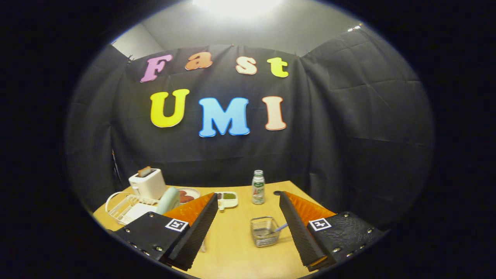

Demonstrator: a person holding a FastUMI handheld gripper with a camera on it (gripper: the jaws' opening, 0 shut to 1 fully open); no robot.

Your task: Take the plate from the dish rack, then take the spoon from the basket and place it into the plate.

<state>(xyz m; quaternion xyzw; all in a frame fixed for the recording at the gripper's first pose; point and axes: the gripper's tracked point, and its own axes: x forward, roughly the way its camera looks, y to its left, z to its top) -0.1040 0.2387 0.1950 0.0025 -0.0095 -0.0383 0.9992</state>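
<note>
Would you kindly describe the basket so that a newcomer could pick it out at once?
On the wooden table, look between the open gripper's two fingers, nearer the right one. The basket stands there, in front of the bottle. It is the only small square wire-mesh thing there, with a spoon handle sticking out, unlike the big white rack far left.
</note>
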